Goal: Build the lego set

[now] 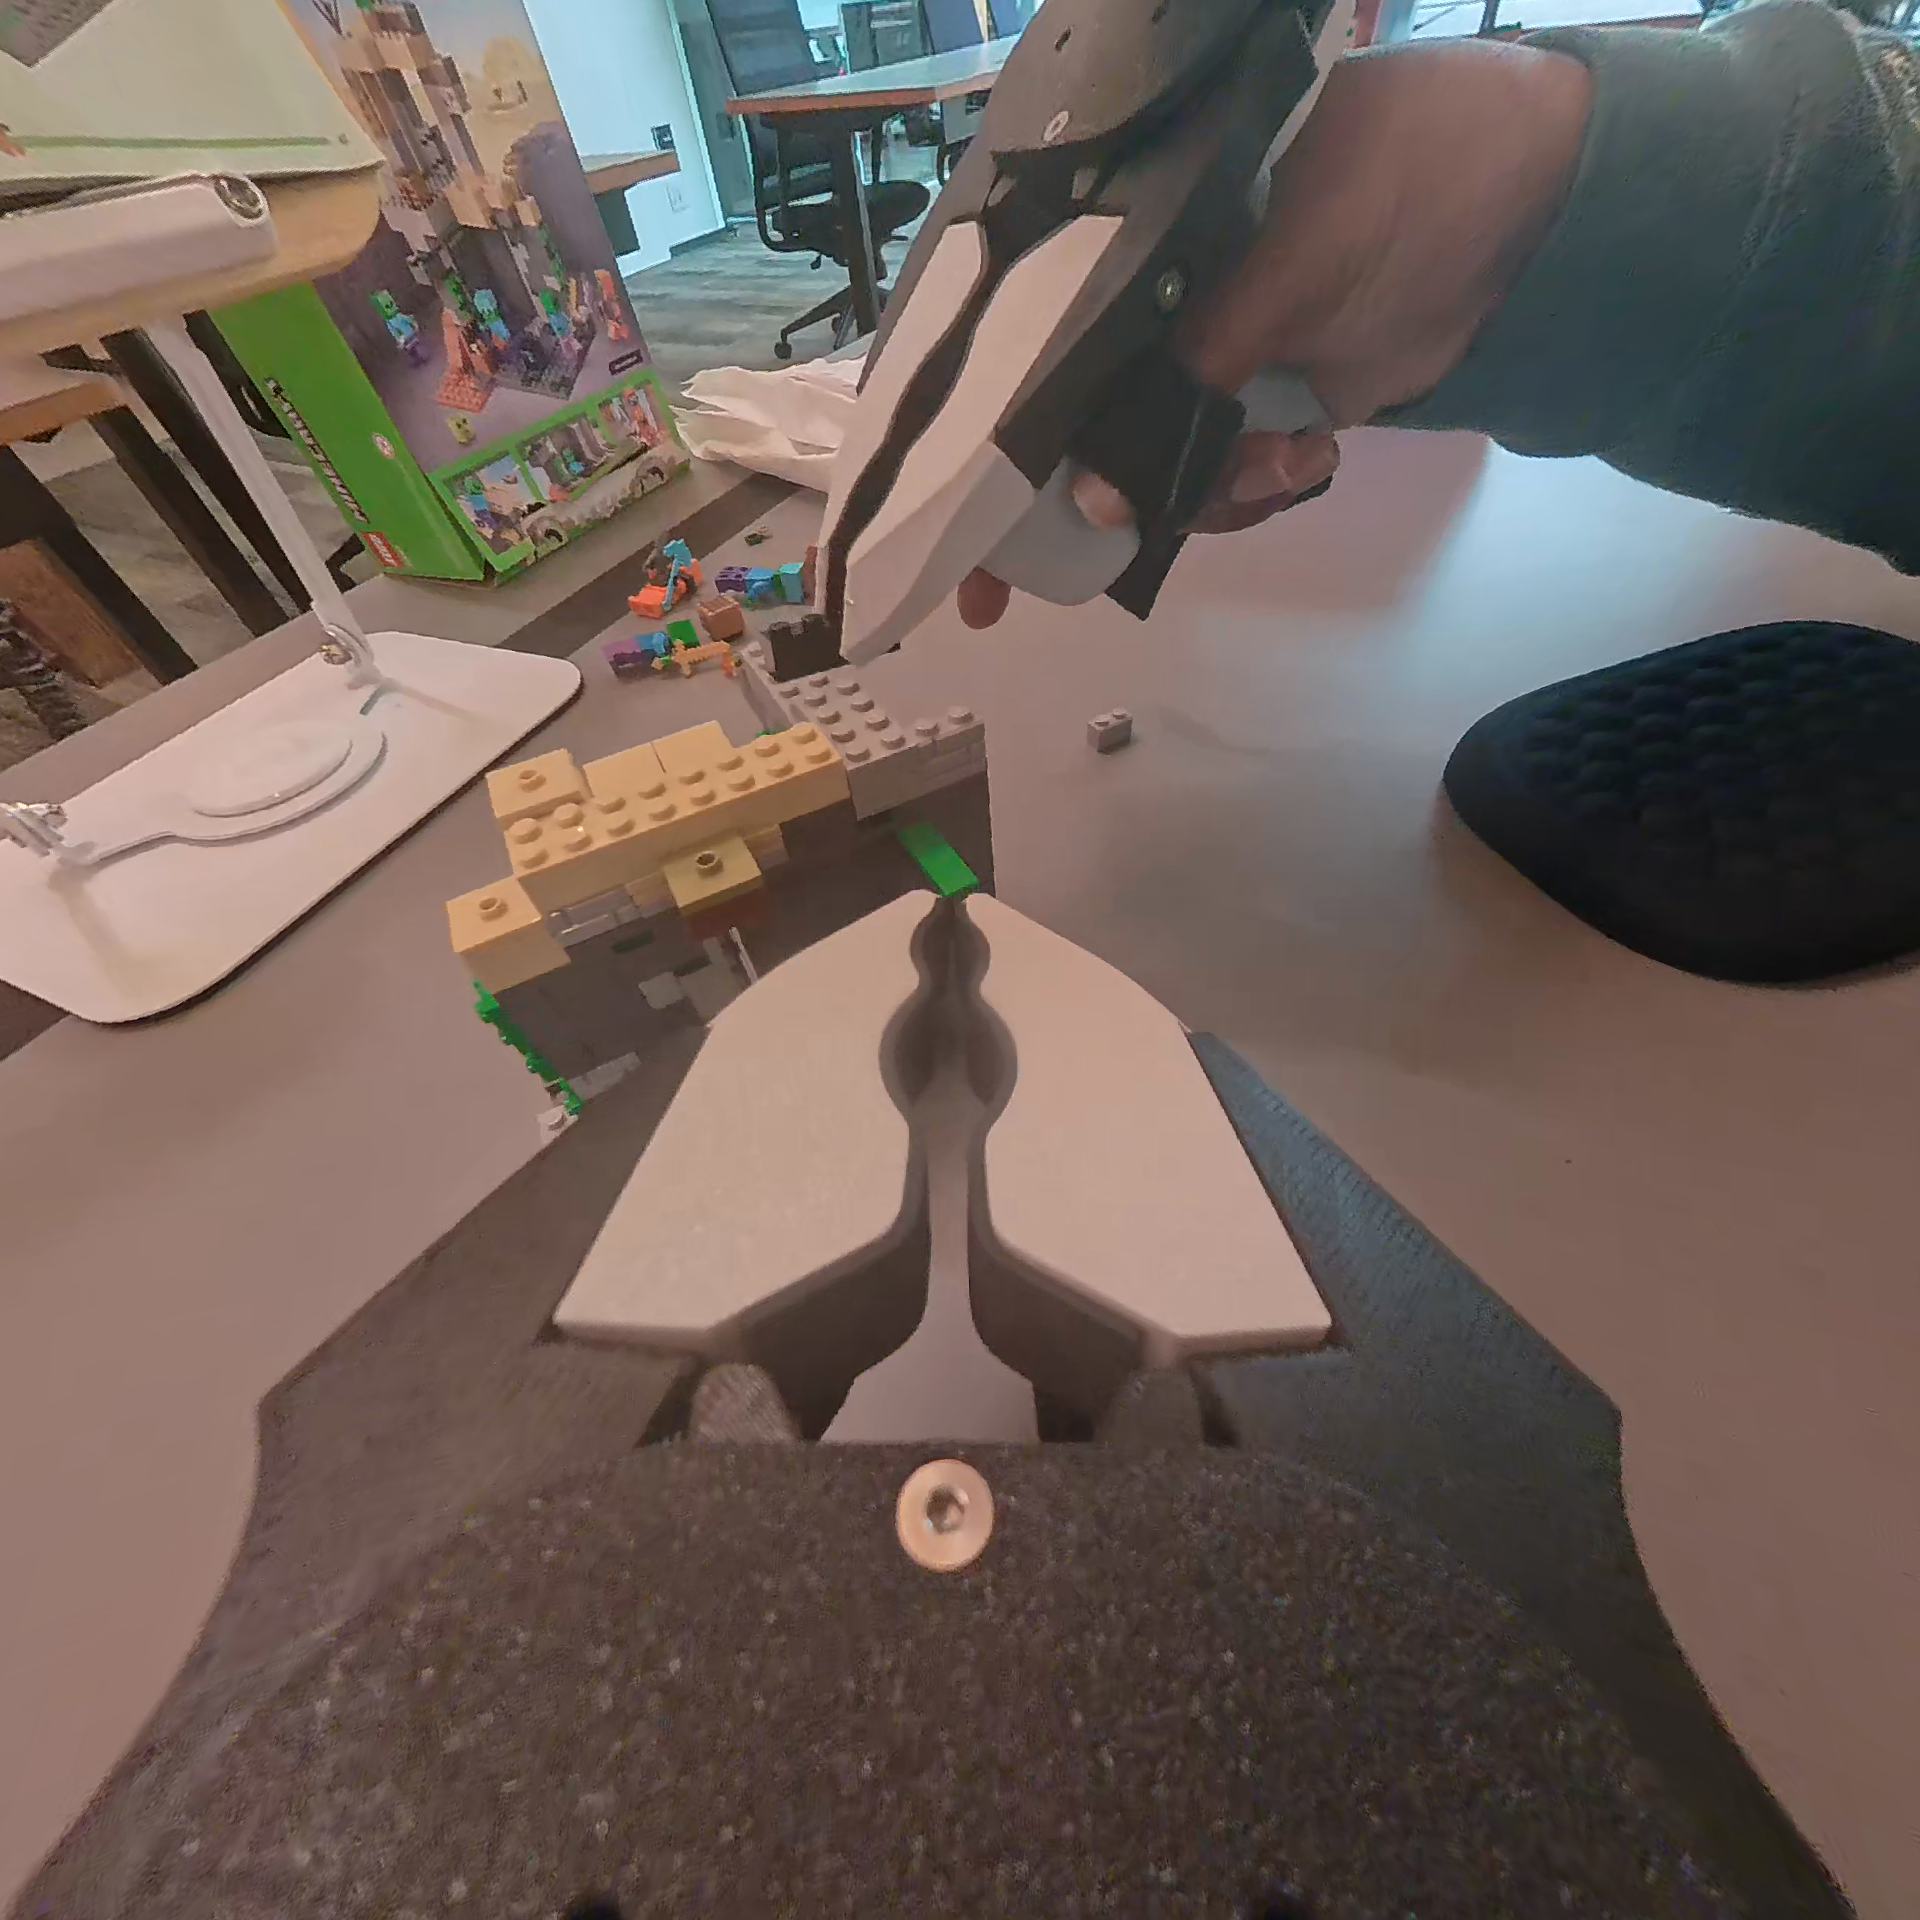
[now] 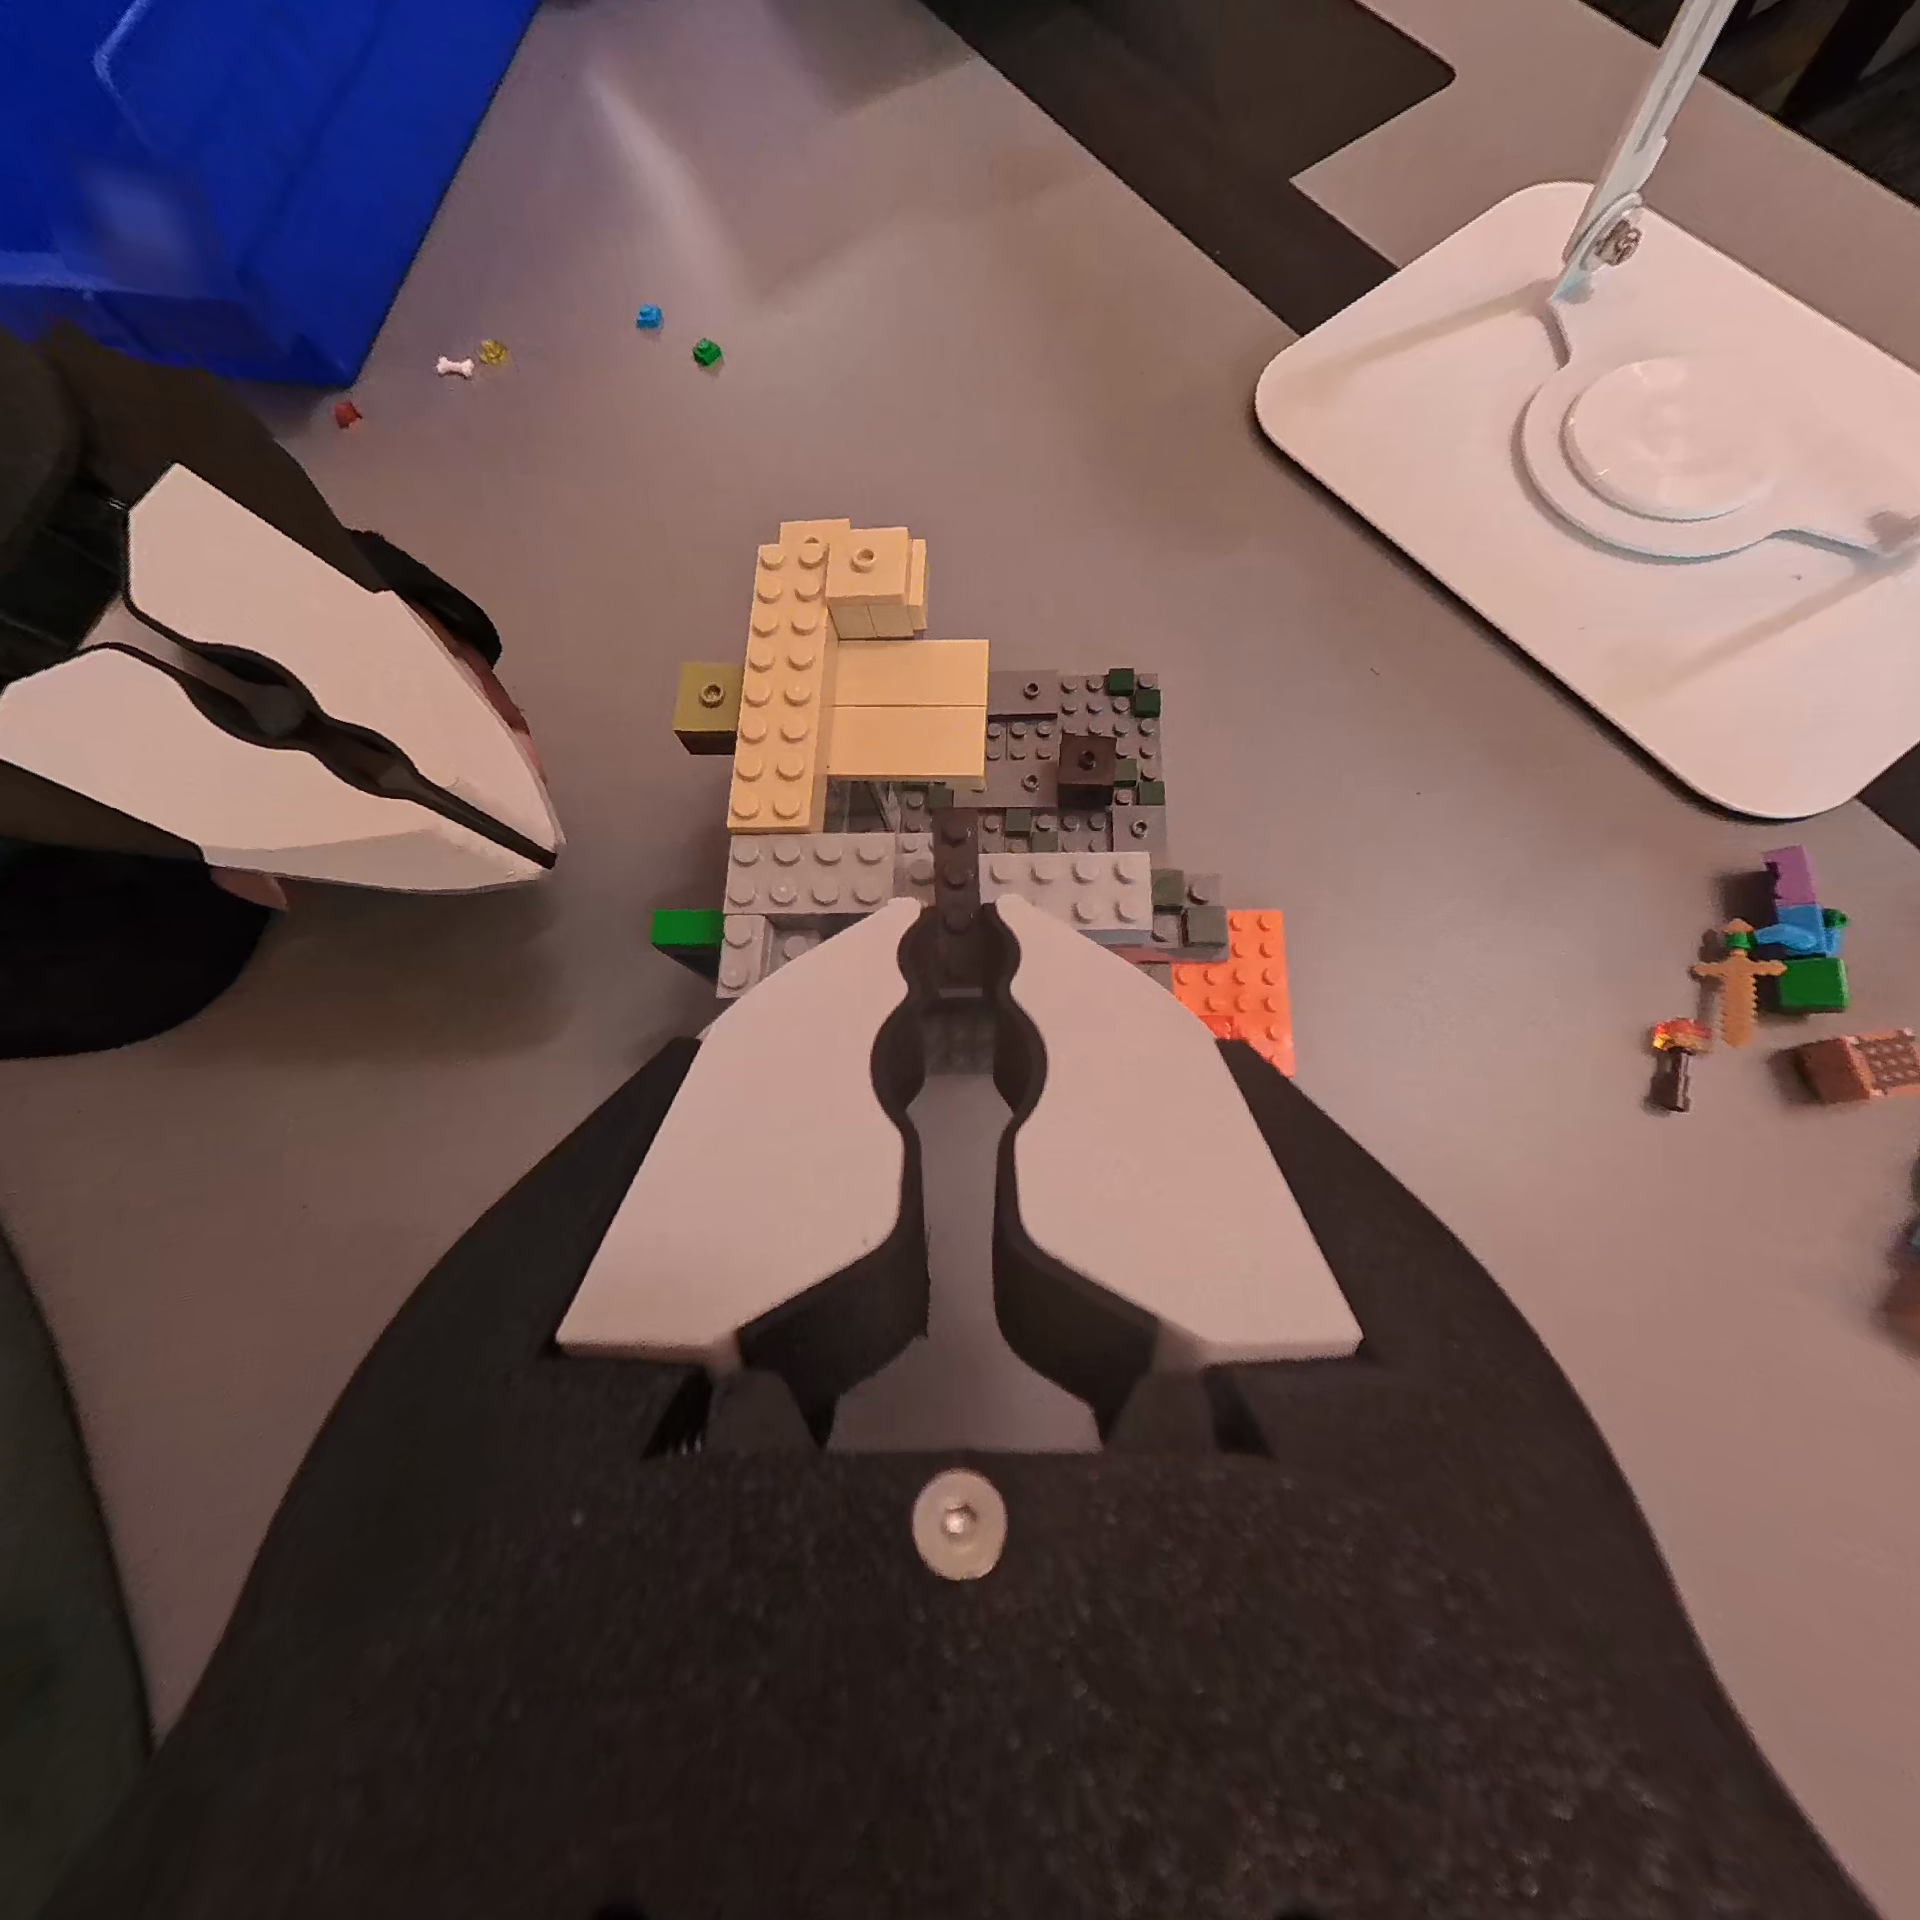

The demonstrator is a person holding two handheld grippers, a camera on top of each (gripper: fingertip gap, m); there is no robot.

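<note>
A brick build (image 1: 727, 810) of tan, grey and green pieces stands on the grey table; it also shows in the right wrist view (image 2: 883, 748). My right gripper (image 2: 958, 914) is shut on a narrow dark brick (image 2: 954, 862) and holds it over the build's grey bricks. In the left wrist view this gripper (image 1: 842, 649) comes down from above, with the dark brick (image 1: 795, 646) at the build's far grey corner. My left gripper (image 1: 951, 902) is shut with nothing in it, just short of a green plate (image 1: 938, 860). The right wrist view shows it (image 2: 545, 857) left of the build, not touching it.
A white stand base (image 2: 1558, 499) lies at the right. Loose small pieces (image 2: 1787, 966) lie beyond the orange plate (image 2: 1247, 977). A blue bin (image 2: 239, 177) is at the far left. A picture box (image 1: 488, 343), a small grey brick (image 1: 1110, 730) and a dark cushion (image 1: 1704, 800) surround the build. Across from one pair of fingers to the other is roughly 9 centimetres.
</note>
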